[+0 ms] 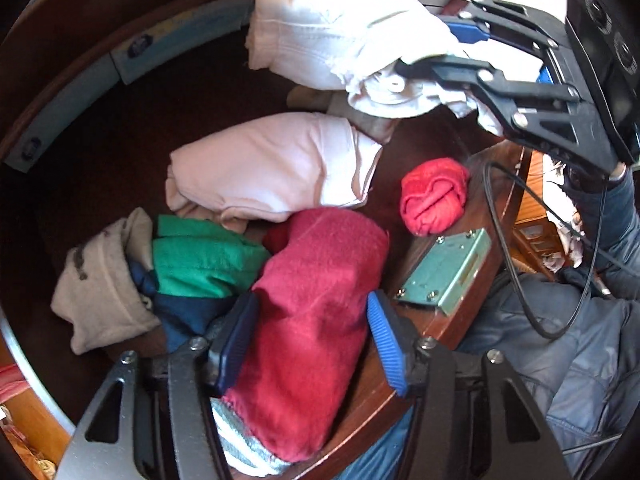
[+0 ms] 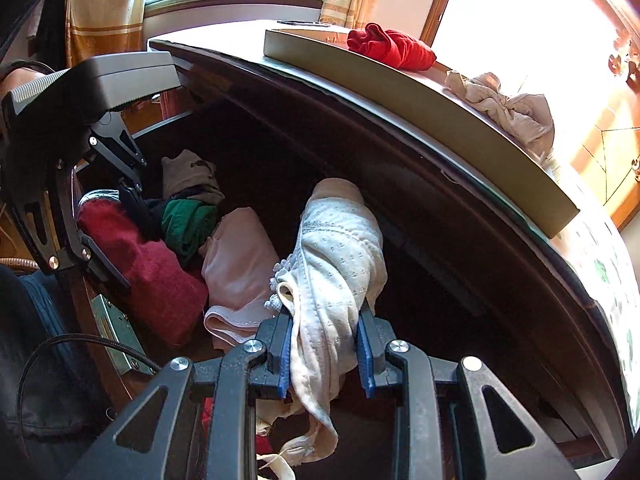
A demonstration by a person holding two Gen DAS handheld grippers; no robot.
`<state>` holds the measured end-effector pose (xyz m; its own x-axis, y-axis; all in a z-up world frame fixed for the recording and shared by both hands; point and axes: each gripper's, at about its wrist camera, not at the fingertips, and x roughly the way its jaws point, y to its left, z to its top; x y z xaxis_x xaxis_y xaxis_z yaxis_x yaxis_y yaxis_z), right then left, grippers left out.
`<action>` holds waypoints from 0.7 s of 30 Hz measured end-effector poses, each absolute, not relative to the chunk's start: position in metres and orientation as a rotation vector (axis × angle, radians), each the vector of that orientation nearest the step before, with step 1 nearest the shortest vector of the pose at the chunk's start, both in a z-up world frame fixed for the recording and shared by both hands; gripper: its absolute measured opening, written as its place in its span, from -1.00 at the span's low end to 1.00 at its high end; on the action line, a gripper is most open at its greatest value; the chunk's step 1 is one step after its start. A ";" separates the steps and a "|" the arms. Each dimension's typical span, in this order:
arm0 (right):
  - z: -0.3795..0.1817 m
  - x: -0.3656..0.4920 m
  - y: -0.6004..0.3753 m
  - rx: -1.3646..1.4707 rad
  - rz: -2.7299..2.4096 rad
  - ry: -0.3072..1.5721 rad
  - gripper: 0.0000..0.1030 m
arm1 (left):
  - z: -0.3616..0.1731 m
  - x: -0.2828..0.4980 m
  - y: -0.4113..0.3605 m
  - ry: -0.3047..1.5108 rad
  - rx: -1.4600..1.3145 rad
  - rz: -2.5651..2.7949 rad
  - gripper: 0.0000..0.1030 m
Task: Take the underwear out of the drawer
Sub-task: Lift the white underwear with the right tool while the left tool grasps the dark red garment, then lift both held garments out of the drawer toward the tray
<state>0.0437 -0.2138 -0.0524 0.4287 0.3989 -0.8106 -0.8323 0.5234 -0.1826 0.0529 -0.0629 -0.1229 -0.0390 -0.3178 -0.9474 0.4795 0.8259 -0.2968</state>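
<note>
- The left tool [image 1: 312, 340] is pointing down into the drawer [image 1: 120, 136], its two blue pads flanking a dark red folded garment [image 1: 320, 300]; whether the pads are already pressing the cloth is hard to make out, and the garment's near end is hiding a striped item beneath it.
- The right tool [image 2: 325, 354] is gripping a white patterned piece of underwear [image 2: 340, 248], which is hanging between its closed pads above the drawer's dark interior; its lower end is running out of view behind the tool's frame.
- Inside the drawer, five more items are lying in view: a pink folded garment [image 1: 272, 168], a green one [image 1: 204, 260], a beige one [image 1: 100, 280], a navy one partly buried under the green, and a small red rolled bundle [image 1: 434, 196] near the front wall beside the metal lock plate [image 1: 448, 272].
- The drawer's far half is lying bare and open.
- On the surface [image 2: 400, 92] above, two garments are resting: one red [image 2: 392, 50], one cream [image 2: 504, 108], well apart.
</note>
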 end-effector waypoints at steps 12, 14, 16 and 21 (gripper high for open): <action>-0.067 0.049 -0.214 -0.584 0.850 0.830 -0.45 | -0.122 0.047 -0.053 1.401 0.098 -0.605 -0.47; -0.063 0.048 -0.216 -0.576 0.842 0.814 -0.45 | -0.113 0.043 -0.050 1.348 0.099 -0.596 -0.54; -0.060 0.047 -0.218 -0.560 0.840 0.800 -0.45 | -0.106 0.038 -0.049 1.288 0.111 -0.568 -0.56; -0.050 0.040 -0.222 -0.517 0.841 0.759 -0.45 | -0.083 0.018 -0.053 1.141 0.179 -0.501 -0.59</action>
<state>0.0397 -0.2223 -0.0499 0.4368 0.4679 -0.7683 -0.8123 0.5721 -0.1134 0.0185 -0.0532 -0.0827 0.3204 -0.2893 -0.9020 0.4683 0.8761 -0.1146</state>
